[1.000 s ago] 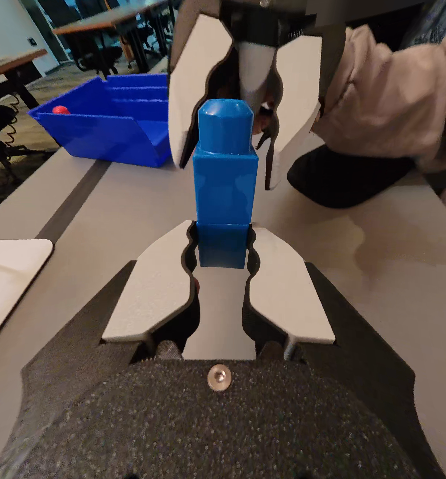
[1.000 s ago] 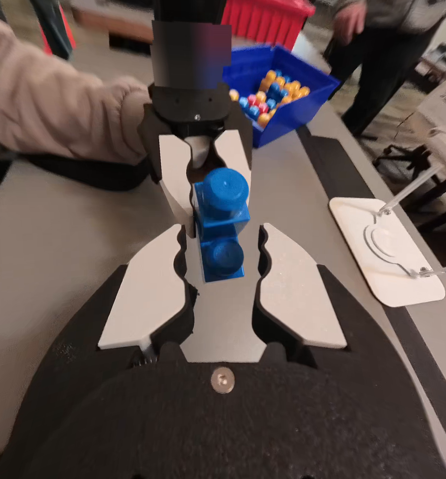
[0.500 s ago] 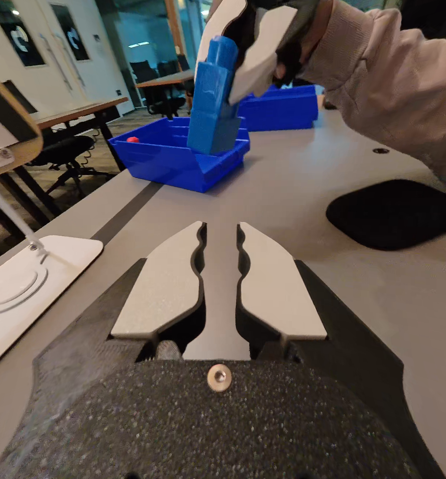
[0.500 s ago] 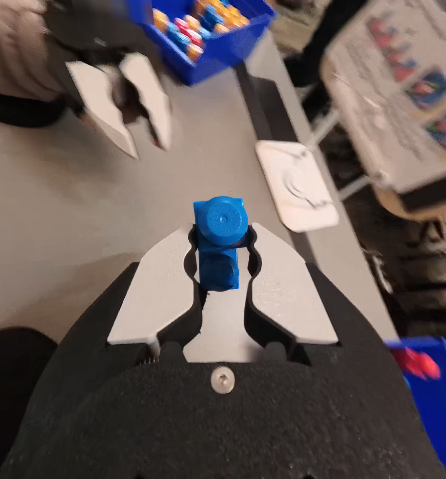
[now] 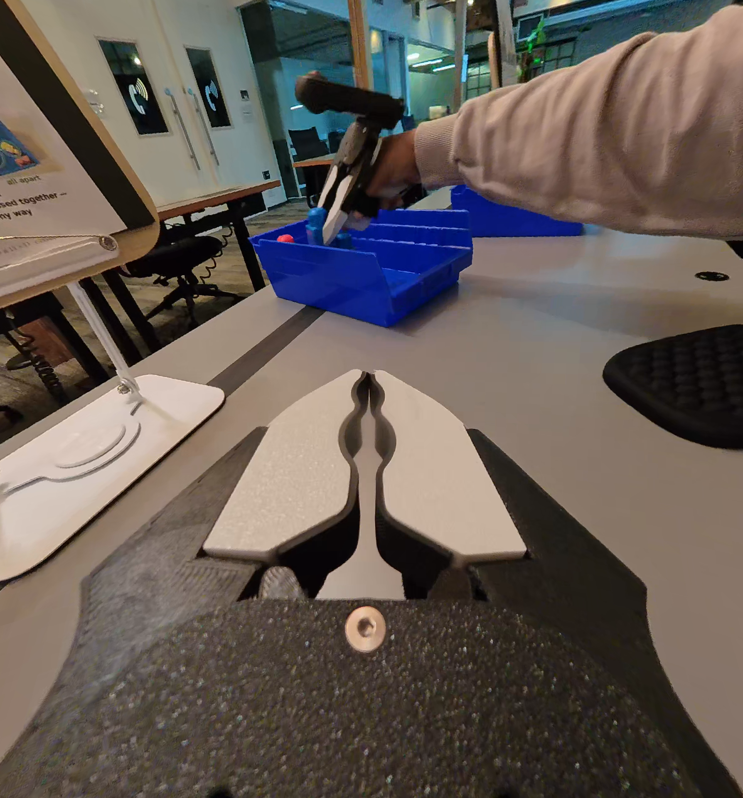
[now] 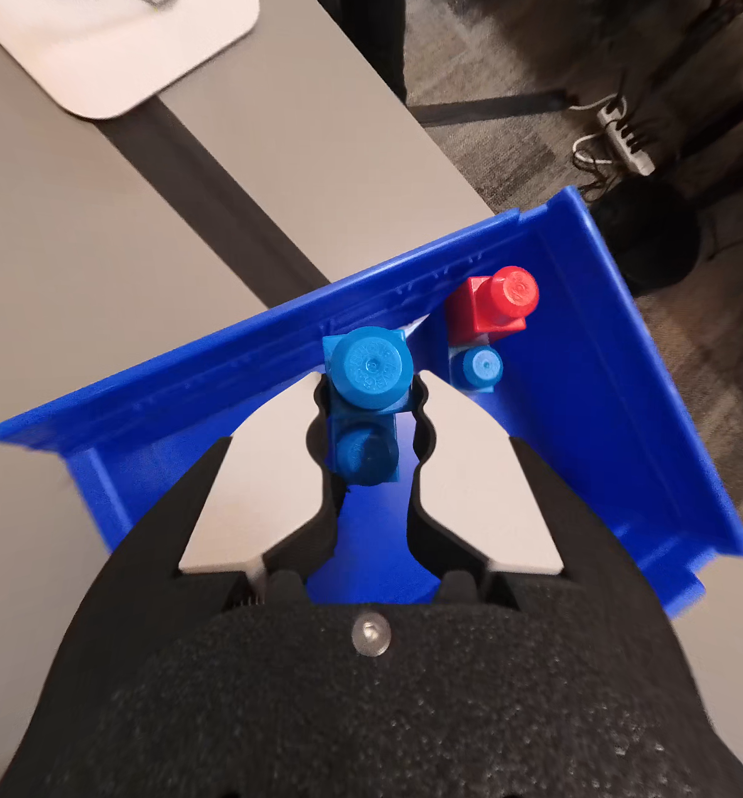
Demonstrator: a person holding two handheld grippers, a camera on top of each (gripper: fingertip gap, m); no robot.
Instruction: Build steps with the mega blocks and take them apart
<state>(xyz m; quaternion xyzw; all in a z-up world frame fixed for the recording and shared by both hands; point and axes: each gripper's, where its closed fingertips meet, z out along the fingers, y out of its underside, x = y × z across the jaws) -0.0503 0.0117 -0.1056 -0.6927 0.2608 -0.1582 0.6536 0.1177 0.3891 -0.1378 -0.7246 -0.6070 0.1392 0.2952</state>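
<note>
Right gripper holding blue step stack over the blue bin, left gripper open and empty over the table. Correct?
Not quite. The left gripper is shut, its fingertips meeting with nothing between them, as the left wrist view shows. The rest holds: the right gripper grips the blue step stack over the blue bin.

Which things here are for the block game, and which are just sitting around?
For the job:
- blue blocks, held by the right hand-held gripper
- red-and-blue blocks
- blue bin
- left hand-held gripper, shut, empty

Just lying about:
- white stand base
- black pad
- second blue bin
</note>
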